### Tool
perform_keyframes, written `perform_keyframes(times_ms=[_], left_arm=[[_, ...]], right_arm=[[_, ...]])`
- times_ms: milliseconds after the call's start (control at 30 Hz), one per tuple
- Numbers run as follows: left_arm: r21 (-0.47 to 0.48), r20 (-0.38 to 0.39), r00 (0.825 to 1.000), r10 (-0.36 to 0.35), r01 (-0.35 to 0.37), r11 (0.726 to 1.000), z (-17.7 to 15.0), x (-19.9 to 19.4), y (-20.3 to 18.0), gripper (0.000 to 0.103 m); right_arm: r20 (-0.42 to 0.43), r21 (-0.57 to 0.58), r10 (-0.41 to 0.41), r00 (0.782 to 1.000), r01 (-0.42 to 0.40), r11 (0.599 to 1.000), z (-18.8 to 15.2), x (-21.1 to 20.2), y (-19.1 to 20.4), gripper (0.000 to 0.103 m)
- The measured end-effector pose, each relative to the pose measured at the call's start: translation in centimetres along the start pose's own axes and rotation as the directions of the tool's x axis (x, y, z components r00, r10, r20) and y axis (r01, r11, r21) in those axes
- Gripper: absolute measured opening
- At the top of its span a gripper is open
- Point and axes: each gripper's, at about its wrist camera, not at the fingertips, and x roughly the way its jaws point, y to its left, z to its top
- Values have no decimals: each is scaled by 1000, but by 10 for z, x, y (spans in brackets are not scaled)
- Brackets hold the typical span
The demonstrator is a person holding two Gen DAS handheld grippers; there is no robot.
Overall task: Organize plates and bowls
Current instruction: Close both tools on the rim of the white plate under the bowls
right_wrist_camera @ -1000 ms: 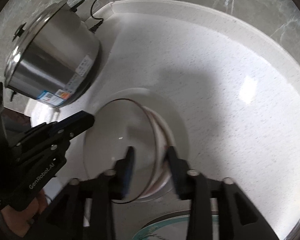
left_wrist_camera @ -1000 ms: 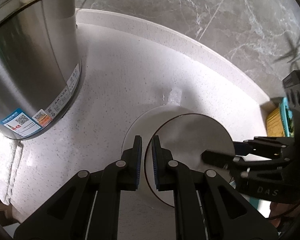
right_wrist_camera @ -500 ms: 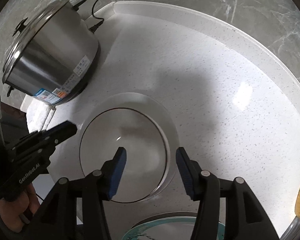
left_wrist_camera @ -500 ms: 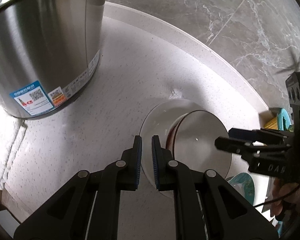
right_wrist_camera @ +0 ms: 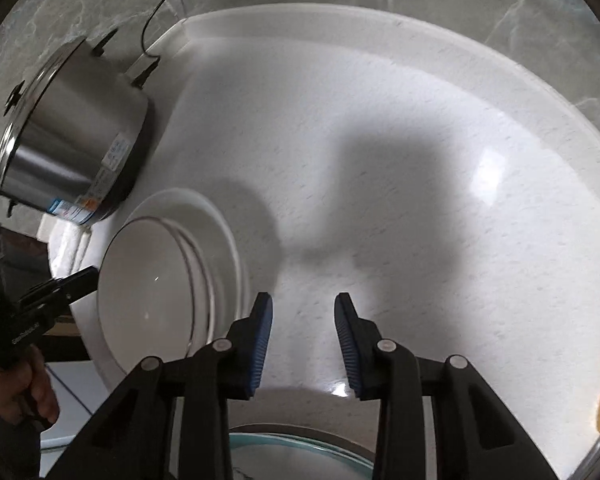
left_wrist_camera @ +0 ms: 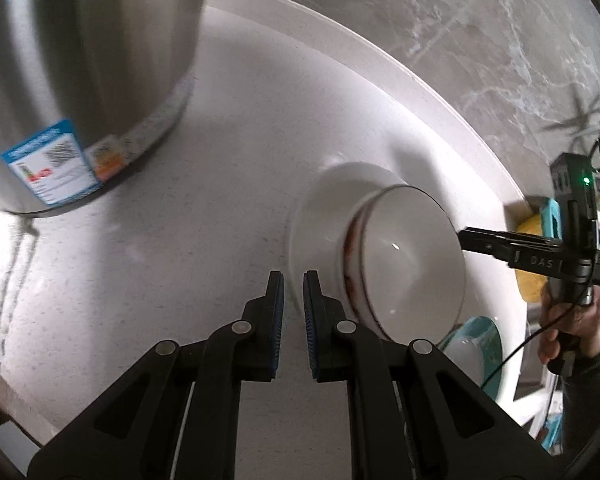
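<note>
A white bowl with a thin dark rim and red marks on its side rests on a wide white plate on the white counter. My left gripper is shut with nothing in it, just left of the plate's near edge; in the right wrist view it points at the bowl's left rim. My right gripper hangs over bare counter to the right of the plate, its jaws closing with nothing between them. Its tips sit beside the bowl's right rim.
A big steel pot with a label and a cord stands at the back left, close to the plate. A teal plate holding a white bowl lies near the front. The counter's raised rim meets a marble wall.
My right gripper let go of the bowl's rim, opened, and moved right off the stack. The bowl went from tilted to resting on the plate. My left gripper drifted toward the pot.
</note>
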Motion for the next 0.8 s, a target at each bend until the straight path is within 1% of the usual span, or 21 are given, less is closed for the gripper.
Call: perform_keyframes(times_ms=[67, 133, 167, 233, 333, 400, 567, 667, 733, 800], left_arm=[[12, 0, 1000, 15, -15, 1000, 0, 3, -4, 13], [8, 4, 1000, 7, -7, 1000, 0, 5, -4, 14], [4, 6, 1000, 1, -1, 1000, 0, 6, -2, 14], [15, 2, 1000, 11, -11, 1000, 2, 8, -5, 14], [48, 1, 1000, 31, -31, 998, 3, 10, -9, 14], [49, 7, 1000, 23, -23, 999, 4, 8, -12, 14], [70, -7, 1000, 13, -13, 997, 5, 7, -15, 14], [62, -18, 1000, 18, -17, 998, 8, 7, -14, 14], [46, -22, 999, 48, -47, 998, 9, 6, -14, 14], [24, -21, 998, 51, -50, 998, 11, 4, -11, 14]], right_arm=[[-5, -29, 25, 1000, -25, 999, -2, 2, 10, 36], [-3, -62, 45, 999, -45, 997, -3, 3, 18, 36], [-6, -77, 45, 999, -45, 996, -2, 5, 21, 36], [-21, -87, 37, 999, -39, 995, -2, 12, 25, 35], [-36, -100, 31, 999, -34, 994, 2, 22, 27, 34], [-36, -104, 38, 999, -42, 994, 4, 25, 28, 34], [-35, -123, 68, 997, -72, 990, 5, 26, 25, 34], [-40, -110, 107, 993, -111, 988, 4, 30, 20, 34], [-47, -101, 121, 992, -125, 987, 3, 32, 17, 34], [-51, -100, 127, 991, -132, 986, 2, 34, 17, 34]])
